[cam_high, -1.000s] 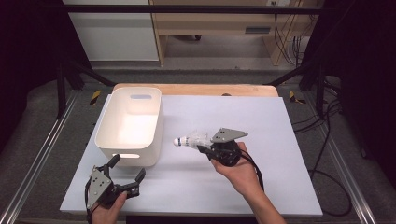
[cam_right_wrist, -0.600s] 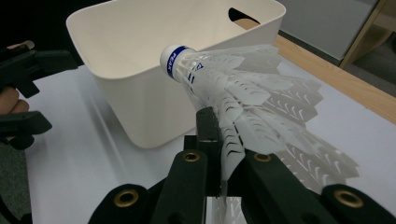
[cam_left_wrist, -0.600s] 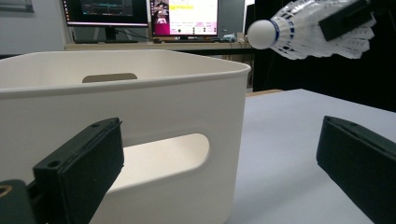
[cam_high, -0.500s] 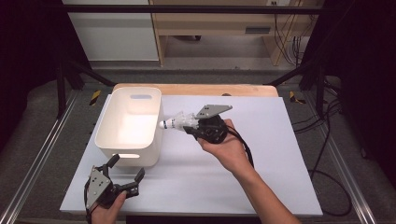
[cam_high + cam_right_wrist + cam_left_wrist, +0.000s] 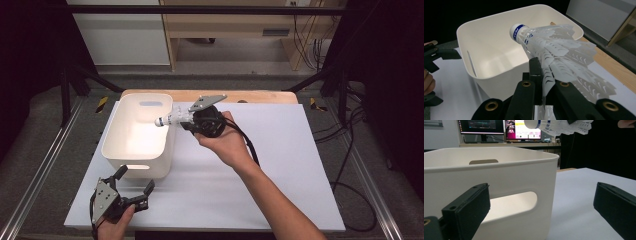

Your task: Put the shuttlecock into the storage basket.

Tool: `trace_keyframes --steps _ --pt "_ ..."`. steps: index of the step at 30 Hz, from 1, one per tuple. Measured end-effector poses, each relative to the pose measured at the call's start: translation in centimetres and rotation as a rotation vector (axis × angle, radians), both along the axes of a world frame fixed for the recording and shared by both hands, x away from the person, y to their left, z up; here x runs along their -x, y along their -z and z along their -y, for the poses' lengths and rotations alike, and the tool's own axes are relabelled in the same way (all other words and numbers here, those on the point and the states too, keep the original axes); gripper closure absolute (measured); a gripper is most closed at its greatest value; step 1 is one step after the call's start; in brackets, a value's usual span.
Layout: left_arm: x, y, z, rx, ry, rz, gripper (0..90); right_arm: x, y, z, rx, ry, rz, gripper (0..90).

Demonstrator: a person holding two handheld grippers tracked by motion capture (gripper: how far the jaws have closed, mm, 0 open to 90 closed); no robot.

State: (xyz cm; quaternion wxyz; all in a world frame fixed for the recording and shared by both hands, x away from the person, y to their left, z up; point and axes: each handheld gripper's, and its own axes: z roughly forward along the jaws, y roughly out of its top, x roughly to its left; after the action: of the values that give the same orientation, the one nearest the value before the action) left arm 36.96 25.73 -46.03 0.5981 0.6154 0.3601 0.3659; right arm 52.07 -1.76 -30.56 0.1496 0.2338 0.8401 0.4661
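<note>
The right tool (image 5: 186, 120), clamped on the skirt of the shuttlecock (image 5: 172, 119), has swung up from the middle of the counter (image 5: 280, 165) and now holds its cork nose over the right rim of the white bin (image 5: 134, 135) at ten o'clock. That leaves only the drop. The left tool (image 5: 134, 189) stays parked at seven o'clock, jaws spread and empty.

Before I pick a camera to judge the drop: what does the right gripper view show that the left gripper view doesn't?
Right gripper view: the right tongs shut on the shuttlecock, blue band on its cork, over the bin's bare inside.
Left gripper view: the left tongs open at the bin's side handle slot; monitors behind.
Both: the shuttlecock above the rim, the white bin, the white table.
</note>
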Motion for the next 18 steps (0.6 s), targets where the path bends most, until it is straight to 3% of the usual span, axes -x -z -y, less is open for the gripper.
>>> trace_keyframes --steps 8,18 --pt "0.0 0.0 0.0 0.003 0.003 -0.001 0.8 -1.1 -0.8 -2.4 0.017 -0.04 0.032 89.1" --pt "0.0 0.0 -0.1 0.012 0.0 -0.001 0.8 -2.2 -1.0 -4.4 0.037 -0.057 0.039 89.1"
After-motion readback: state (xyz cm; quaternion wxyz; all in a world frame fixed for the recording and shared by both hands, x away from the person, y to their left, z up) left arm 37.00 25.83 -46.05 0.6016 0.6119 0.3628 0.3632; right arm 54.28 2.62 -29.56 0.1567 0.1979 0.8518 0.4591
